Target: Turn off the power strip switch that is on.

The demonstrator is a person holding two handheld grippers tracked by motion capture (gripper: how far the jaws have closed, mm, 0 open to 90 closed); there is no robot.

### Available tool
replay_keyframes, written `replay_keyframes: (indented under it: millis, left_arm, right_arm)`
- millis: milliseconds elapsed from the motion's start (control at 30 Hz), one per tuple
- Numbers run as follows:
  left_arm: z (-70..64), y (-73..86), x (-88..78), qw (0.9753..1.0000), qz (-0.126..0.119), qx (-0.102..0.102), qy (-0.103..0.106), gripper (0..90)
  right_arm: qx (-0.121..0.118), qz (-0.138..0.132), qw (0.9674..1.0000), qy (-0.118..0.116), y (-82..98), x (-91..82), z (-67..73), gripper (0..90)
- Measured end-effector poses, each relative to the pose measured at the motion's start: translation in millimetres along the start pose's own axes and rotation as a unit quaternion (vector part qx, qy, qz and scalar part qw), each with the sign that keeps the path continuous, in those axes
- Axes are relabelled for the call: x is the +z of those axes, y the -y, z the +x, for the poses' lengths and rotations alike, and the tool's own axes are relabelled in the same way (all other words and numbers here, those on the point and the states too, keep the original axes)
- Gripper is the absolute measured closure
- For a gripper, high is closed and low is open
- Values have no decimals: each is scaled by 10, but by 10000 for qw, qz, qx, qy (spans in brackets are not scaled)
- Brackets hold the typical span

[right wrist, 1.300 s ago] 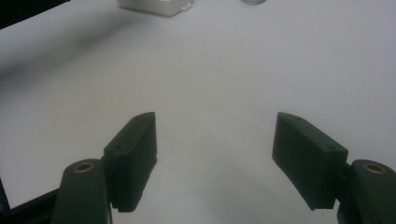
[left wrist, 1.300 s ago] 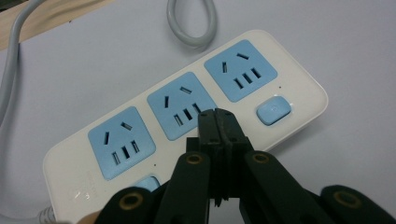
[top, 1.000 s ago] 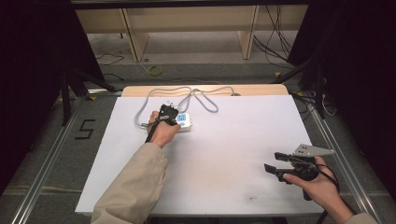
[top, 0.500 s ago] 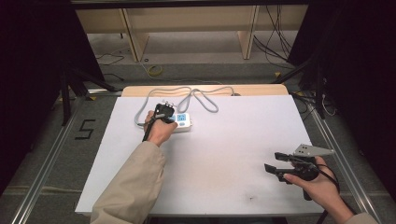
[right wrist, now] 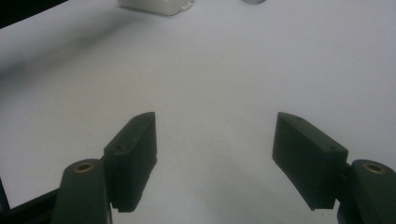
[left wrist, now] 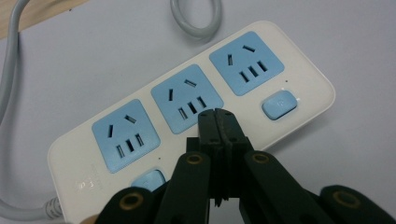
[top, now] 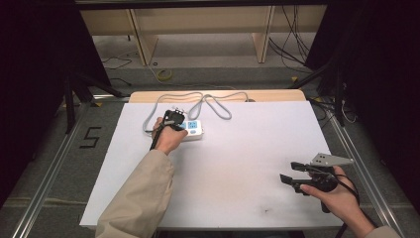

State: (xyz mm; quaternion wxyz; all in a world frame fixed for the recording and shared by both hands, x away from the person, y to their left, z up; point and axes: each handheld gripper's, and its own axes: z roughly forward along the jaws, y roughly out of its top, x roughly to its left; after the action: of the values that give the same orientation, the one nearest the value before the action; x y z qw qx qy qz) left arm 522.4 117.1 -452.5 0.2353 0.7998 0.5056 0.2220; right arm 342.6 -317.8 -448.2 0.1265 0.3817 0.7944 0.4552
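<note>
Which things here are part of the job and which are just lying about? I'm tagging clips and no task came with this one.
Likely in play:
- power strip, with its grey cable
- left gripper, fingers shut, tips over the strip's middle socket

Just about:
- right gripper, open, above bare table
- shelving behind

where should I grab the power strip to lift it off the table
Across its narrow width at the middle of the power strip, jaws coming straight down over the two long edges. It lies flat, and its cord leaves one end, so the ends are worse holds.
</note>
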Motion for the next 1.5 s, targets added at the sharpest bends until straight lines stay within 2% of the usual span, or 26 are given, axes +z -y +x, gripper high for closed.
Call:
replay_keyframes:
  millis: [133,1033,1233,1367,1500]
  left_arm:
    - [8,2,-1,10000,-2,-51,31,900]
    - [3,1,-1,10000,-20,-16,7,900]
    - [23,3,-1,9999,-29,-89,76,900]
    - [23,5,-4,10000,-21,-13,78,900]
    - [25,8,-1,9999,-56,-79,94,900]
  right_arm:
    - [26,1,10000,14,1,-1,-3,311]
    - [4,0,10000,7,-1,-2,-3,312]
    - [5,0,10000,4,-1,-3,-3,312]
    - [14,-2,10000,6,-3,-4,-2,312]
    - [5,-1,10000,2,-3,-4,-2,312]
